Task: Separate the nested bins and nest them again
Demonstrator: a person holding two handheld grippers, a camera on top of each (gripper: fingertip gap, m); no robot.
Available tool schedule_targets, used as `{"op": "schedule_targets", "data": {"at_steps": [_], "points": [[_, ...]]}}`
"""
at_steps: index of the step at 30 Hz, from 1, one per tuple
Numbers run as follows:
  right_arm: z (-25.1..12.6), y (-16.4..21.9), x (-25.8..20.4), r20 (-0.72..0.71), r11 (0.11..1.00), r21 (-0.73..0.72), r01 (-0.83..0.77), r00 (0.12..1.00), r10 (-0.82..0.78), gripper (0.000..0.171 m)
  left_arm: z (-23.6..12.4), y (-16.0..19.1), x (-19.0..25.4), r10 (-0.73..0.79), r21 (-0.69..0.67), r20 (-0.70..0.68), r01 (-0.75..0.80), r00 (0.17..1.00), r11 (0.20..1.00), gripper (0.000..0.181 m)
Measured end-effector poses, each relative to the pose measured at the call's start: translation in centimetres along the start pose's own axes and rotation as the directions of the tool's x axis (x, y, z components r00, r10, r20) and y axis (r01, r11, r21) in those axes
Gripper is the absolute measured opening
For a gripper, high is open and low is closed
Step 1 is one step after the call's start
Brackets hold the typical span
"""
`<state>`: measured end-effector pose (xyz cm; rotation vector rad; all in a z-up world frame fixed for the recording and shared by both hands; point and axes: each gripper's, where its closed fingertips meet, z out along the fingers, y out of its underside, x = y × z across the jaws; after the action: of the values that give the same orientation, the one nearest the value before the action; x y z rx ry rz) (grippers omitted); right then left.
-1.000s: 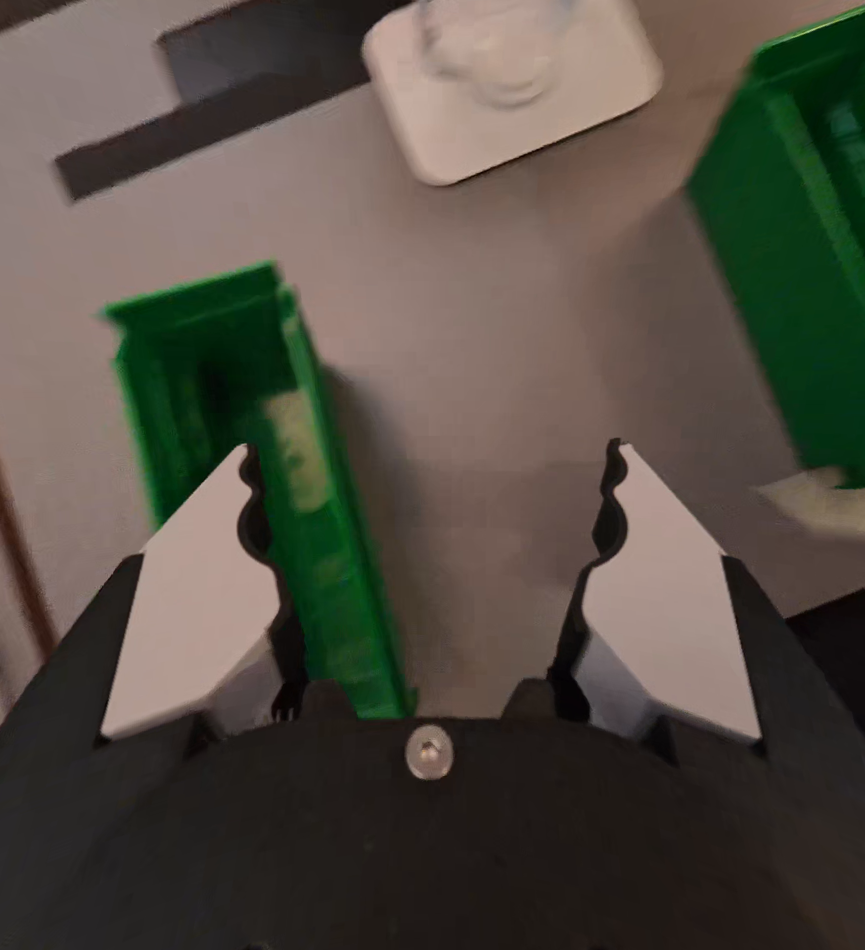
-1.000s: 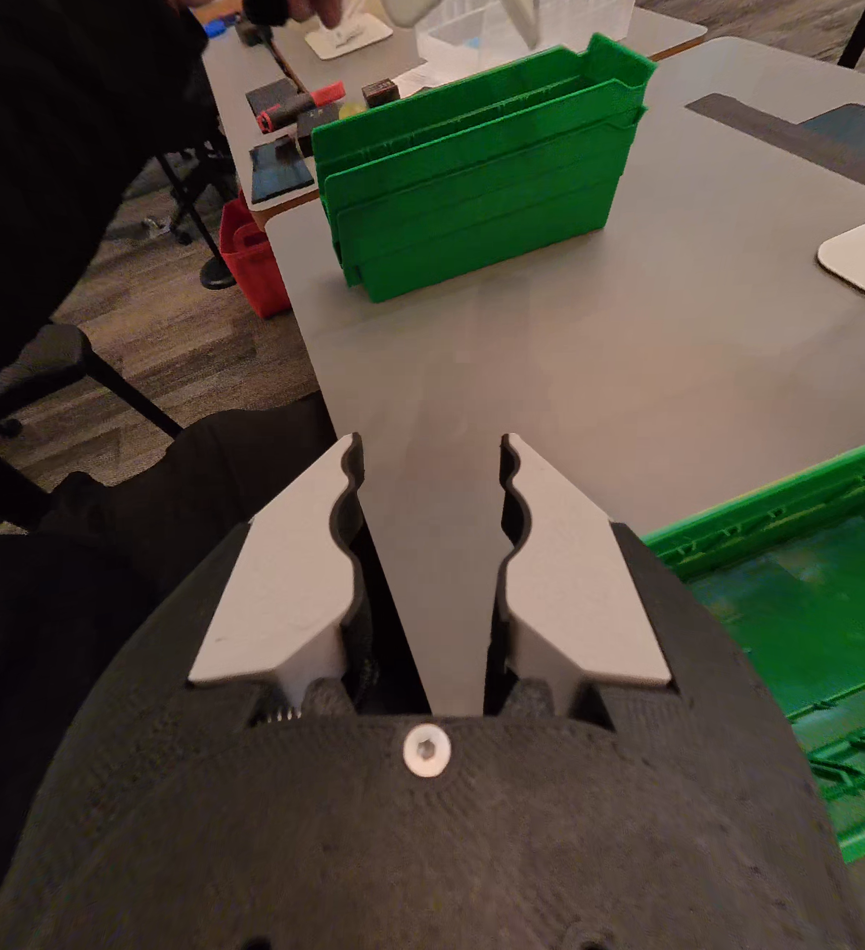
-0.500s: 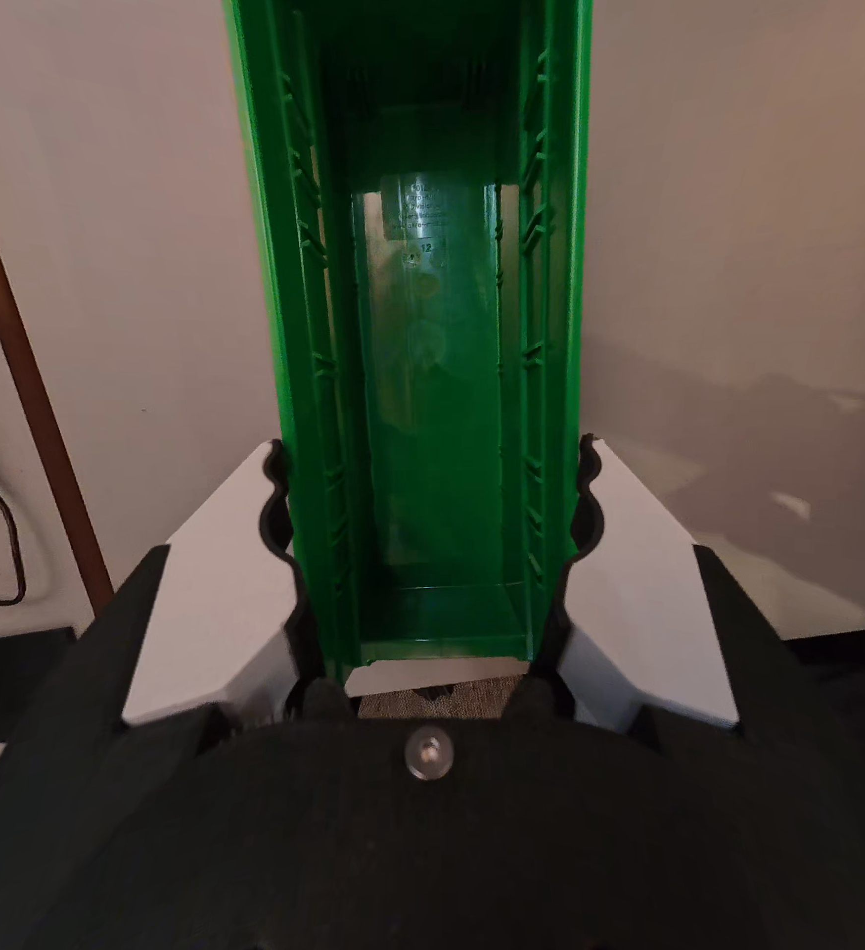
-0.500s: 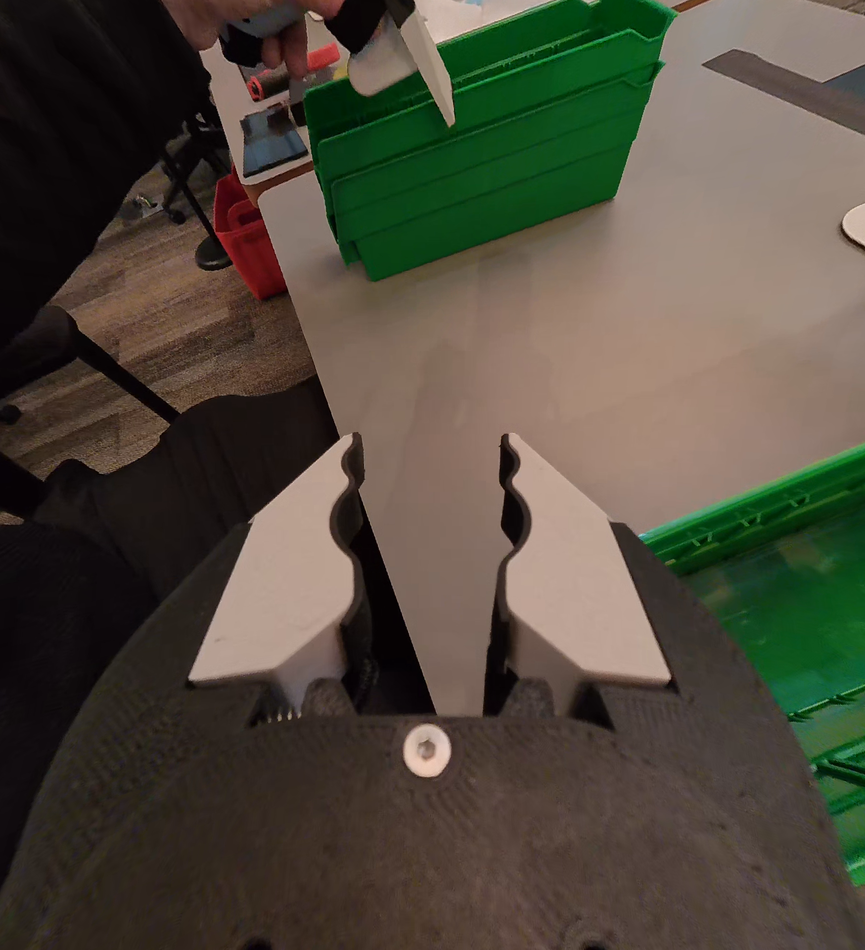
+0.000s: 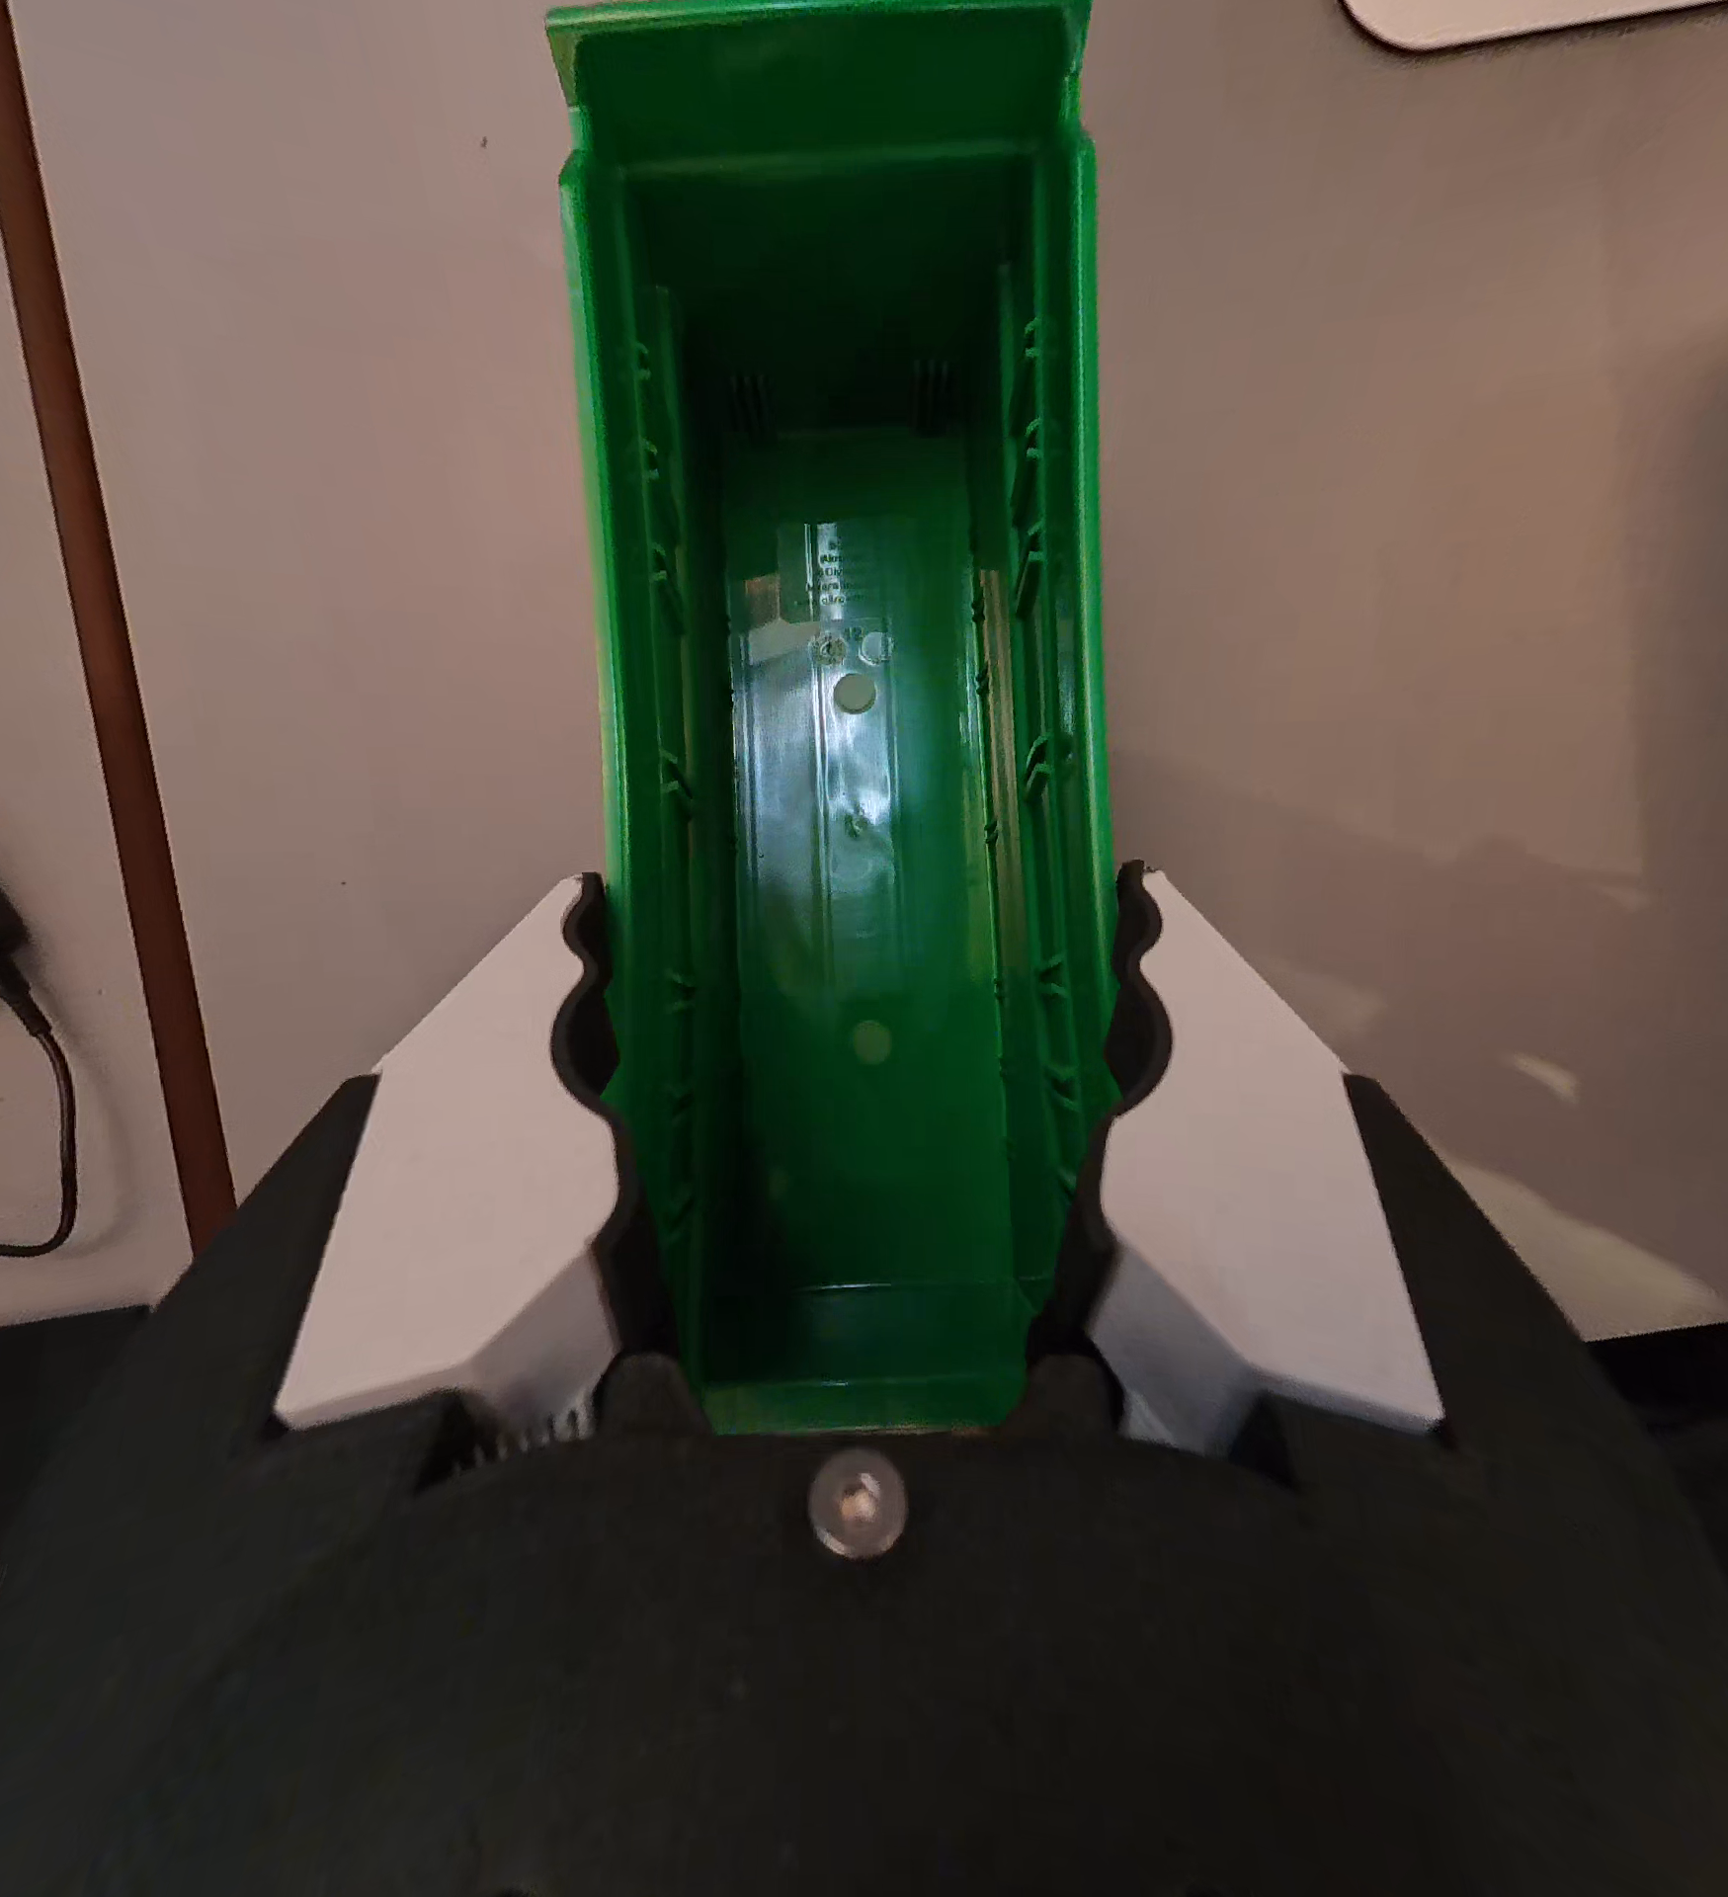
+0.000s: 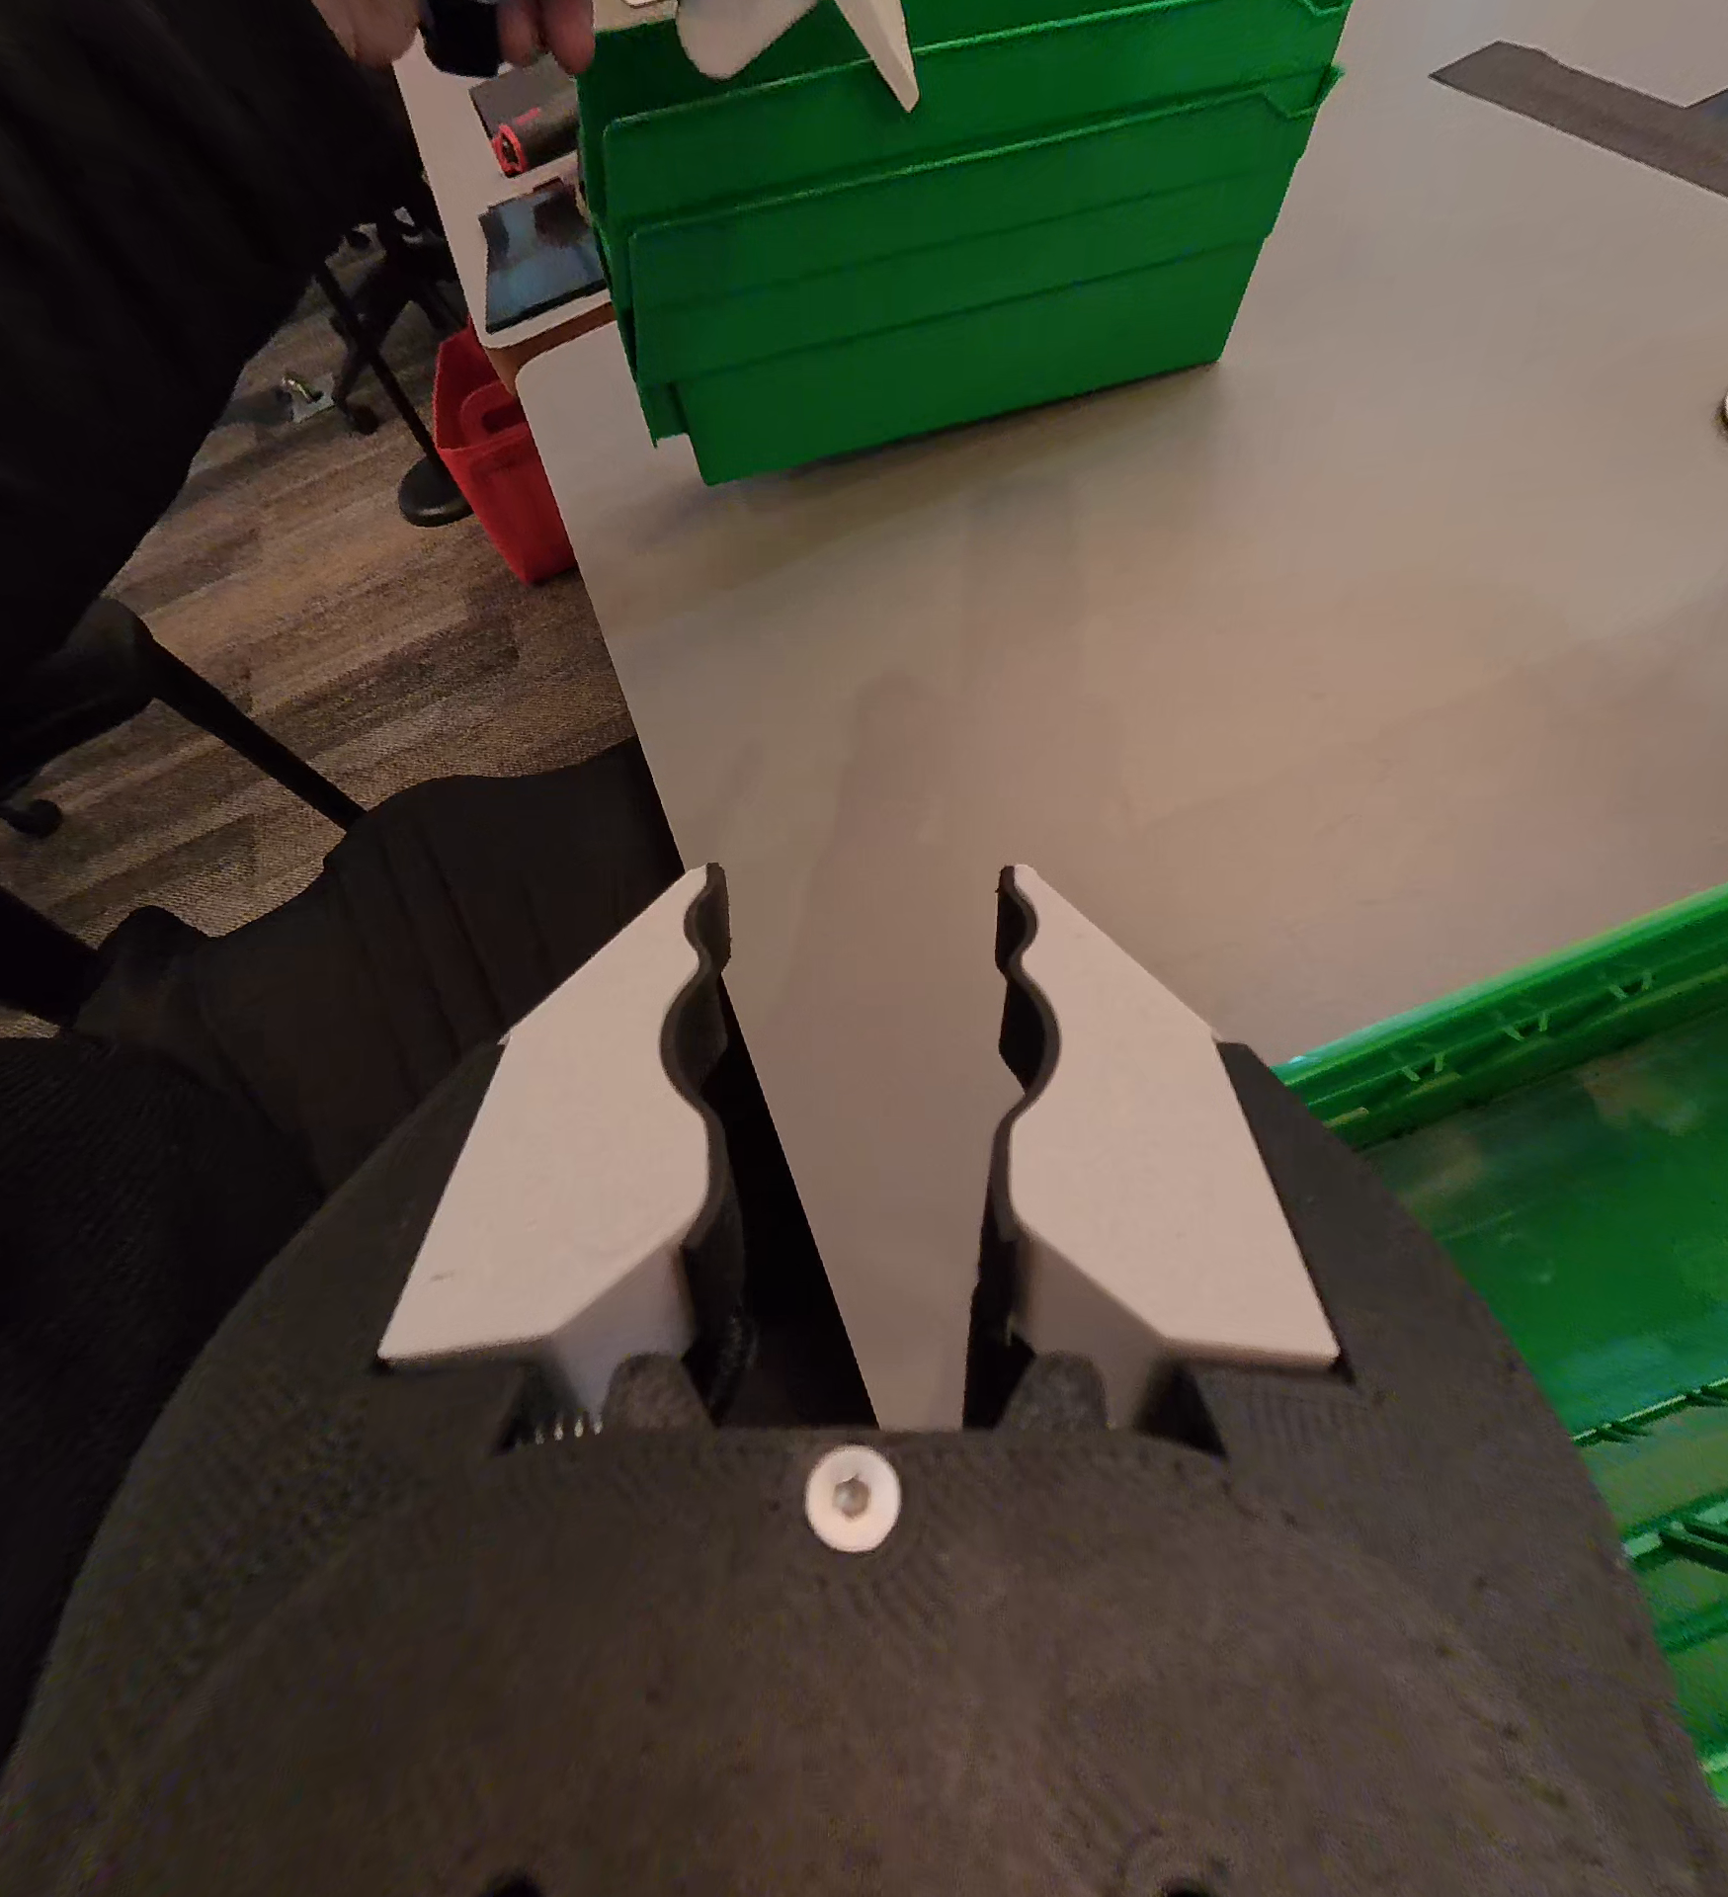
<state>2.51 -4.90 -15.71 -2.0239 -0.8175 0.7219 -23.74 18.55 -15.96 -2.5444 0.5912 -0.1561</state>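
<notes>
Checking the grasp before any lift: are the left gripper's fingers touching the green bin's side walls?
Touching. The left wrist view shows both fingers of the left gripper pressed against the outer walls of the green bin, with no gap.

A stack of nested green plastic bins stood on the grey table at upper centre; another green plastic bin lay at lower right.

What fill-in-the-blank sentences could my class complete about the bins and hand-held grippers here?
1. The bins are coloured ____.
2. The left hand-held gripper has its fingers on either side of one narrow ____.
3. The right hand-held gripper holds ____.
4. The stack of bins stands on a grey ____.

Missing words: green; bin; nothing; table
</notes>
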Motion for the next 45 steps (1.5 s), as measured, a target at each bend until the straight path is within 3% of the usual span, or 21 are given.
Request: {"op": "schedule_targets", "data": {"at_steps": [11,22,31,35,37,38,45], "points": [[0.3,0.3,-0.1,0.004,1.000,-0.013,0.001,1.000,-0.001,0.051,-0.4,0.0,0.0,-0.043,0.138,-0.010,0.044,0.999,0.989,0.094],[0.5,0.6,0.1,0.001,1.000,-0.022,-0.001,1.000,0.001,0.050,-0.5,-0.2,-0.1,0.010,0.205,0.050,-0.020,0.999,0.978,0.093],[0.5,0.7,0.0,0.008,1.000,-0.024,-0.007,1.000,0.007,0.050,0.6,1.9,-0.4,0.012,0.028,0.004,-0.012,1.000,1.000,0.110],[0.6,0.8,-0.1,0.014,0.999,-0.032,-0.007,1.000,0.008,0.050,1.2,2.4,-0.8,0.011,-0.130,-0.008,-0.012,1.000,0.991,0.137],[0.7,0.9,-0.1,0.012,0.999,-0.037,-0.005,1.000,0.005,0.050,1.8,2.7,-0.3,0.008,-0.202,-0.040,-0.016,0.999,0.979,0.135],[0.7,0.9,-0.1,0.010,0.999,-0.038,-0.005,1.000,0.005,0.050,2.1,2.9,-0.1,0.019,-0.235,-0.050,-0.030,0.999,0.972,0.125],[0.6,1.0,0.2,0.007,0.999,-0.038,-0.014,1.000,0.015,0.050,2.3,1.2,0.3,0.017,-0.136,-0.039,-0.023,0.999,0.990,0.102]]}}
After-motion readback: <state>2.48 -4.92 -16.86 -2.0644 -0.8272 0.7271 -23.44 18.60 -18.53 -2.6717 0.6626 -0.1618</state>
